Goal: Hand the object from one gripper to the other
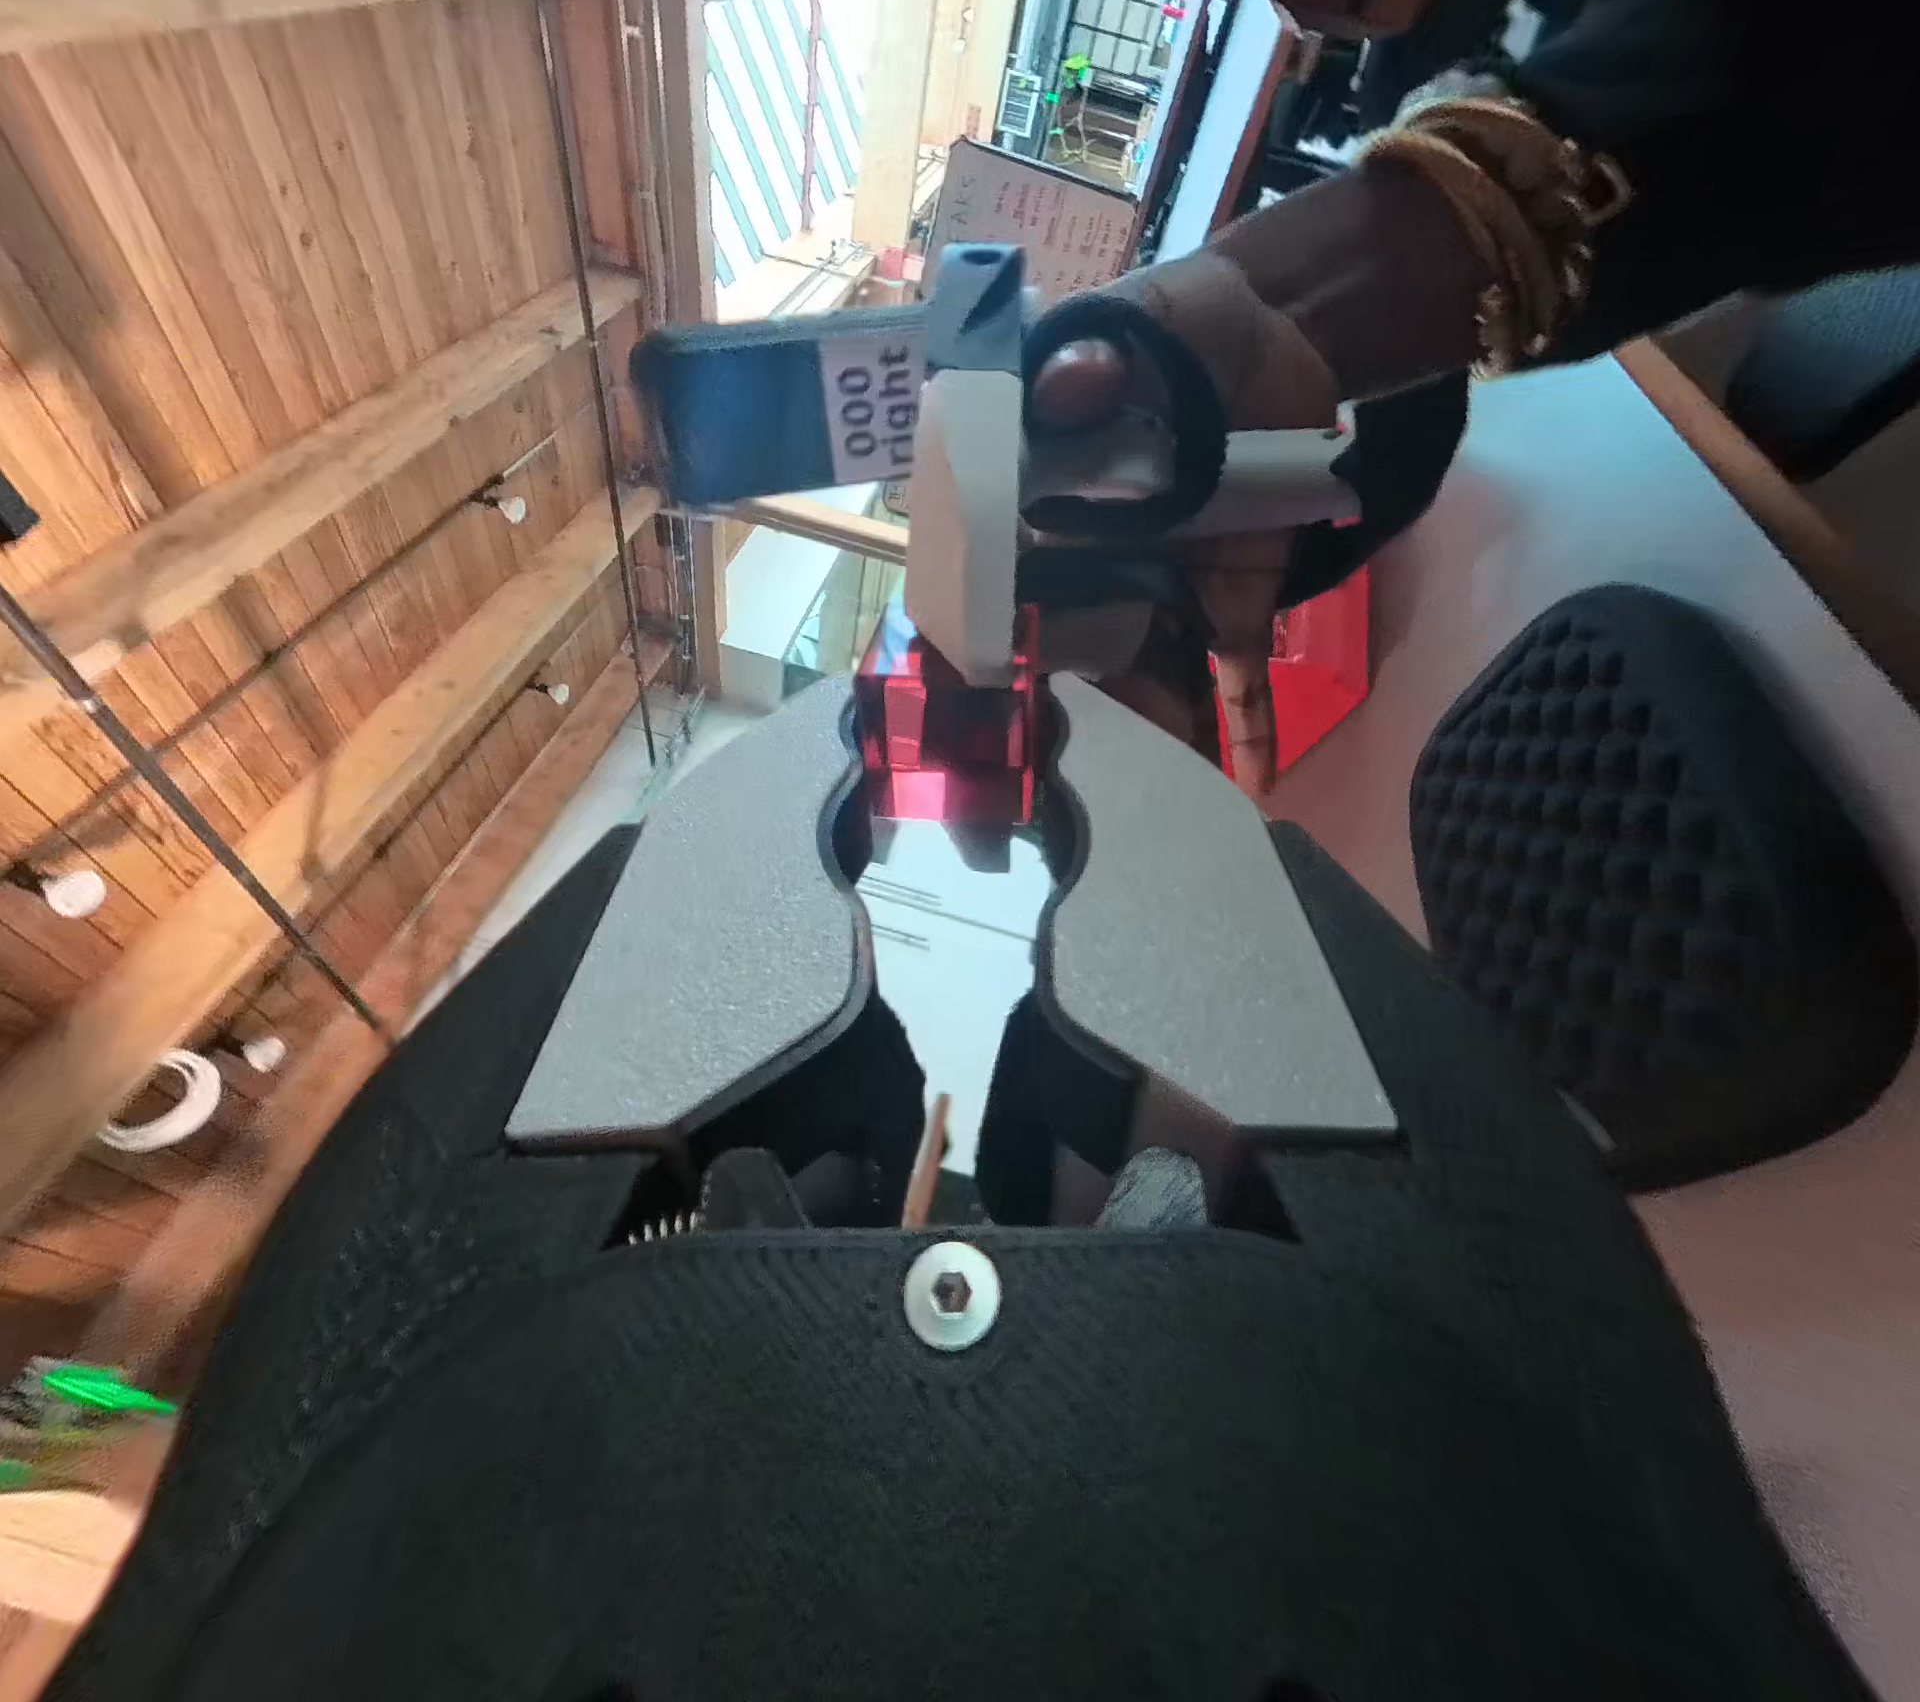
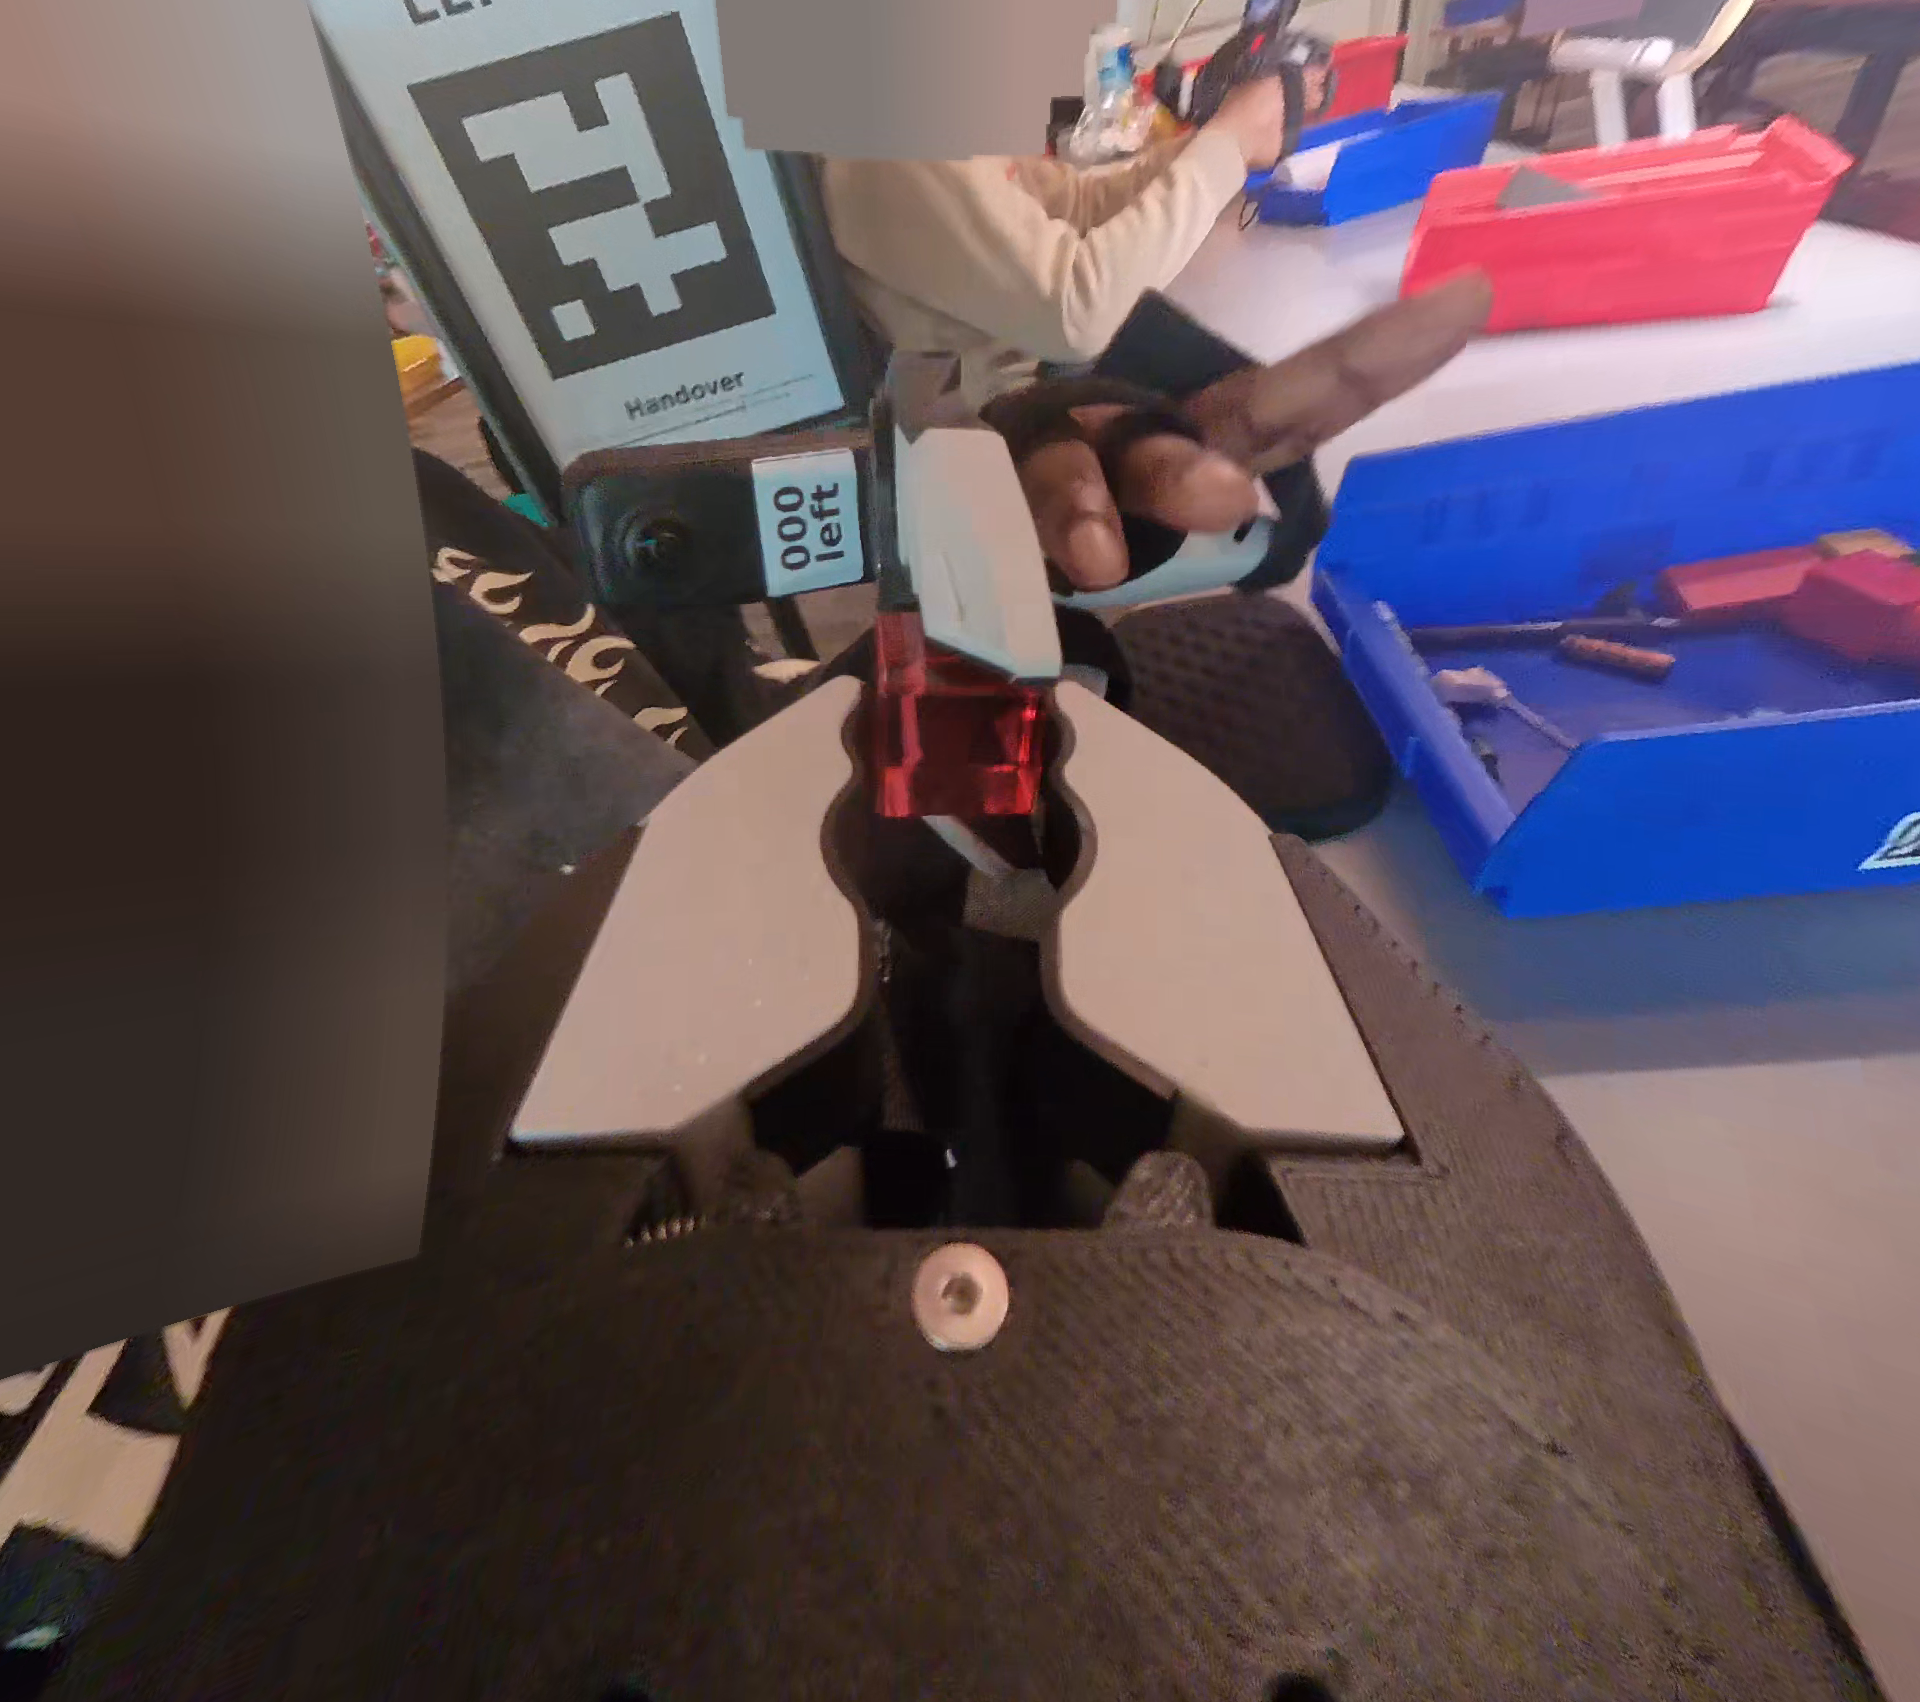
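A red see-through block (image 1: 951,748) sits between the grey fingertips of my left gripper (image 1: 951,743), which is closed on its sides. My right gripper (image 1: 977,759) comes in from above, held by a hand, with one white finger (image 1: 961,572) over the block and the other under it. In the right wrist view the same block (image 2: 956,748) lies between my right gripper's (image 2: 956,753) grey fingertips. There the left gripper's white finger (image 2: 982,603) lies across the block's top. Both grippers hold the block in mid-air.
A blue bin (image 2: 1662,821) with small tools and a red bin (image 2: 1610,239) stand on the pale table (image 2: 1558,1081) to the right. A black dimpled pad (image 1: 1662,873) lies close on the right. Another person in a beige sleeve (image 2: 1039,239) works behind. Some 4 cm of space lies between my two pairs of fingers.
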Available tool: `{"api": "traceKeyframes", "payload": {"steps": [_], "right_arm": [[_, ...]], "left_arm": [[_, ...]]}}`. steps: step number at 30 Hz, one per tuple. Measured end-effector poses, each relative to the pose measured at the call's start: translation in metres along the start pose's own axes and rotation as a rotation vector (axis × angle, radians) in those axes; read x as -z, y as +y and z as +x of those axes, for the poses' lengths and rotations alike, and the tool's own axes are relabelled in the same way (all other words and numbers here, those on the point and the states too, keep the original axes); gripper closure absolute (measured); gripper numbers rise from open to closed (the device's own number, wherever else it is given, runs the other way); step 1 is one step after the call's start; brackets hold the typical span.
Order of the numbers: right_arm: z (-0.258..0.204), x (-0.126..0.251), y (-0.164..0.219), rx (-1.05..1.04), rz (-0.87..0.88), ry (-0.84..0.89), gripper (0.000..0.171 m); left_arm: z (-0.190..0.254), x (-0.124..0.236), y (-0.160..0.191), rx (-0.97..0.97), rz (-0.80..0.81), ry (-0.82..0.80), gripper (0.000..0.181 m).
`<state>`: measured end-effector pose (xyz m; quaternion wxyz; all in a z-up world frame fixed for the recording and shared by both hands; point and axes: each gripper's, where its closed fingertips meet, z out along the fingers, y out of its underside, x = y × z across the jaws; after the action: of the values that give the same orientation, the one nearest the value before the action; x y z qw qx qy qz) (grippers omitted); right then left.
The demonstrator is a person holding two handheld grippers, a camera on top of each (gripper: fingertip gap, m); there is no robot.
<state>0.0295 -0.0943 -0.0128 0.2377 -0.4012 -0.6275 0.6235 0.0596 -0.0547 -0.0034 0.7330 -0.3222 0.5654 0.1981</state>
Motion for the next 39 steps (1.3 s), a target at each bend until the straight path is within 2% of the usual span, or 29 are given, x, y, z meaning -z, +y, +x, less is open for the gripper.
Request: {"api": "traceKeyframes", "payload": {"steps": [1,3,6,7,9,11,14,16,20,23,26,28,30,33,37,39], "right_arm": [[0.001,0.001,-0.004,0.03,0.026,0.021,0.14],[0.001,0.006,-0.017,0.155,0.117,0.061,0.113],[-0.002,0.023,-0.043,0.598,0.301,0.226,0.08],[-0.007,0.03,-0.05,0.789,0.346,0.295,0.078],[-0.011,0.04,-0.057,1.129,0.362,0.47,0.086],[-0.011,0.039,-0.046,1.469,0.221,0.584,0.094],[0.014,0.034,-0.028,1.678,-0.086,0.719,0.096],[0.017,0.026,-0.022,1.717,-0.126,0.71,0.099],[0.017,0.011,-0.012,1.71,-0.15,0.649,0.108],[0.024,0.008,-0.003,1.676,-0.234,0.644,0.136],[0.024,0.007,-0.003,1.59,-0.227,0.625,0.14],[0.019,0.009,-0.007,1.508,-0.164,0.601,0.143],[0.02,0.014,-0.016,1.368,-0.098,0.6,0.142],[0.018,0.018,-0.026,1.067,0.03,0.527,0.142],[0.01,0.011,-0.022,0.522,0.11,0.263,0.142],[0.008,0.006,-0.019,0.279,0.119,0.163,0.142]], "left_arm": [[-0.003,0.0,0.0,0.058,0.006,-0.009,0.154],[-0.014,0.002,-0.001,0.226,0.052,-0.033,0.154],[-0.031,0.006,0.001,0.599,0.143,-0.038,0.154],[-0.032,0.007,0.002,0.742,0.168,-0.007,0.154],[-0.028,0.006,0.005,1.044,0.187,0.094,0.154],[-0.021,0.007,0.0,1.281,0.245,0.229,0.153],[-0.012,0.008,-0.01,1.508,0.323,0.406,0.154],[-0.003,0.005,-0.013,1.548,0.313,0.474,0.153],[0.021,-0.003,-0.015,1.492,0.219,0.54,0.154],[0.027,-0.004,-0.024,1.48,0.229,0.587,0.153],[0.024,-0.004,-0.023,1.439,0.231,0.559,0.153],[0.015,-0.003,-0.019,1.371,0.254,0.474,0.143],[0.002,-0.003,-0.008,1.198,0.237,0.311,0.121],[-0.012,0.005,0.0,0.797,0.172,0.123,0.095],[-0.016,0.008,0.006,0.231,0.036,-0.02,0.091],[-0.012,0.005,0.002,0.095,0.012,-0.033,0.093]]}}
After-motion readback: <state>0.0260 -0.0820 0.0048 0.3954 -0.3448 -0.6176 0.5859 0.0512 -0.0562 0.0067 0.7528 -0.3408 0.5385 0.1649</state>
